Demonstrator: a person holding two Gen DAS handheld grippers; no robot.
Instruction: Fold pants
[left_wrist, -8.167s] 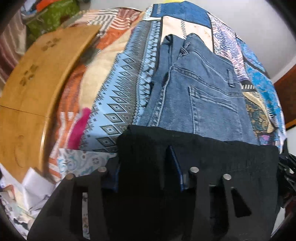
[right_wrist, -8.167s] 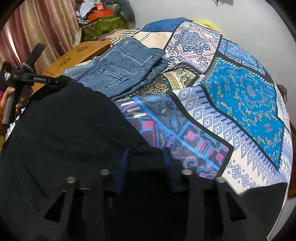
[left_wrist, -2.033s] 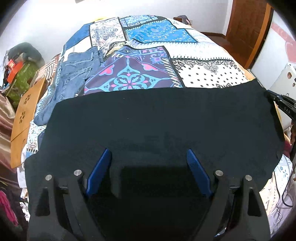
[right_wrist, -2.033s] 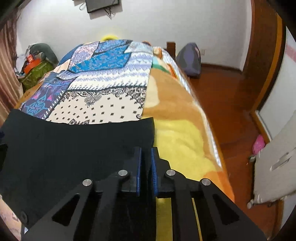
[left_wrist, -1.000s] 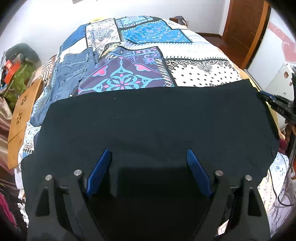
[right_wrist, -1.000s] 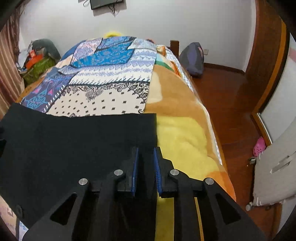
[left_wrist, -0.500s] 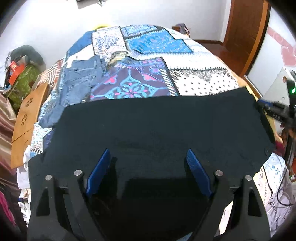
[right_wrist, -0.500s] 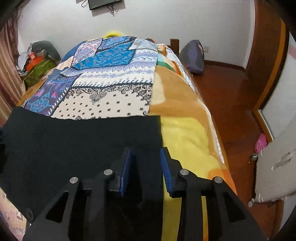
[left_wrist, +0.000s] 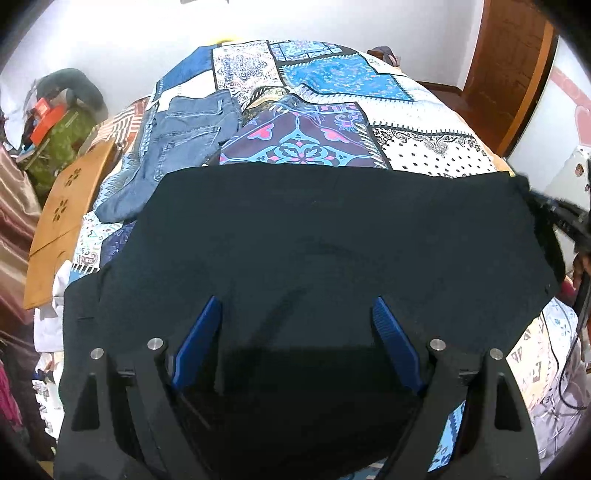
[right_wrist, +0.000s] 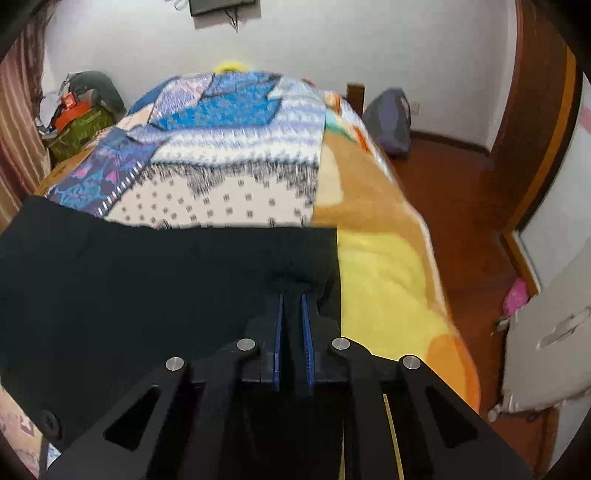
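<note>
Can't see much bed (left_wrist: 424, 155) under the black pants (left_wrist: 332, 240); right-wrist view of the bedspread (right_wrist: 236, 155) totally motion-blurred, pants' near edge cropped off.

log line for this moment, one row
pants: flat on bed | left tool: open above pants | right tool: shut on pants edge | jeans: folded

The black pants (left_wrist: 332, 240) lie spread flat and wide across the near bed, stretching out ahead of the left tongs (left_wrist: 295, 325), one edge puckered in the right tongs (right_wrist: 291, 306).
</note>
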